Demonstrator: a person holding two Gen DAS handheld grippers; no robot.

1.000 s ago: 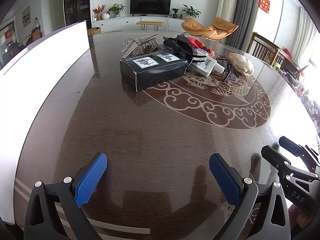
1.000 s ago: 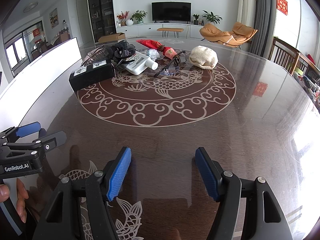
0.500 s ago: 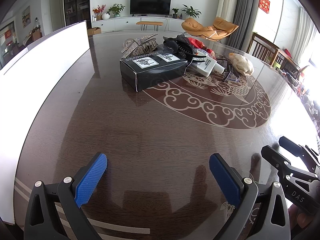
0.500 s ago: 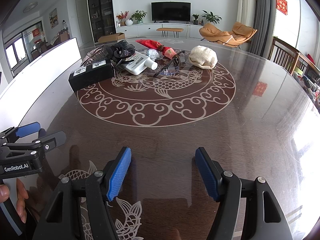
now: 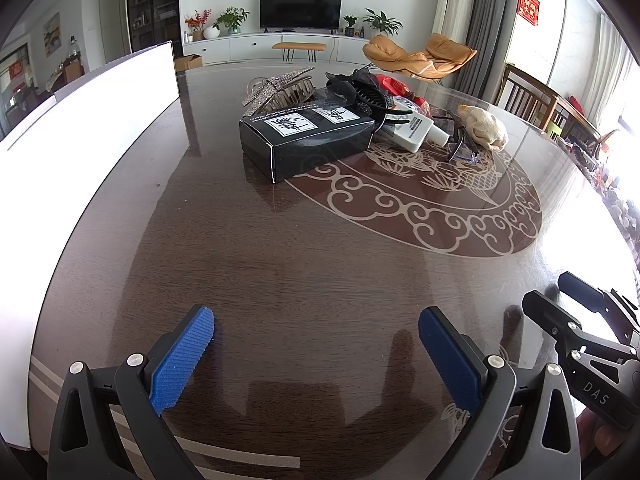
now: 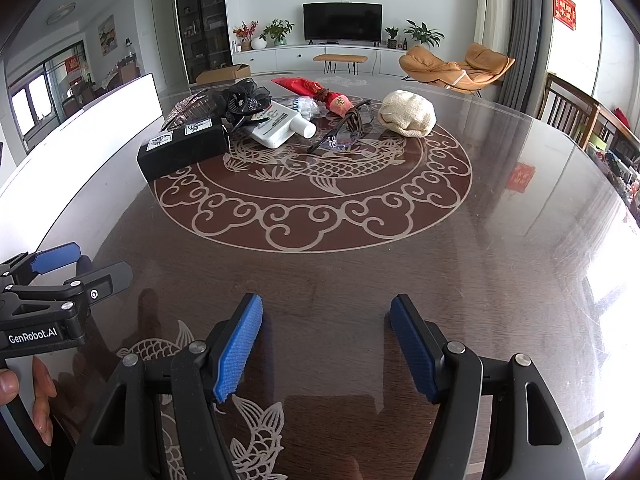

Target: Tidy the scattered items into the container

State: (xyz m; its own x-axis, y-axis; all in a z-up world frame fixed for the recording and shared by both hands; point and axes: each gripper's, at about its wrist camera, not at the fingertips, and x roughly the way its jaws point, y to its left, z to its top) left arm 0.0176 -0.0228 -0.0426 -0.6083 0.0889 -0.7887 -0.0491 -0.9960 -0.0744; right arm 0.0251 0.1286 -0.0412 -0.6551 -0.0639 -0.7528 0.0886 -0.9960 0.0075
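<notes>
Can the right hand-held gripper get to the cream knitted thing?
Probably yes. The right hand-held gripper is open and empty, and only bare table lies between it and the cream knitted thing, which sits apart from the pile.

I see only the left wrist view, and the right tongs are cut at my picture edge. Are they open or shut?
Observer: Open. The right tongs hold nothing.
Operator: What lies behind the white bottle?
Observer: A crumpled clear wrapper lies just behind the white bottle.
Operator: Are the glasses free to lift?
Observer: Perhaps not. A brown cord loop lies against the glasses.
</notes>
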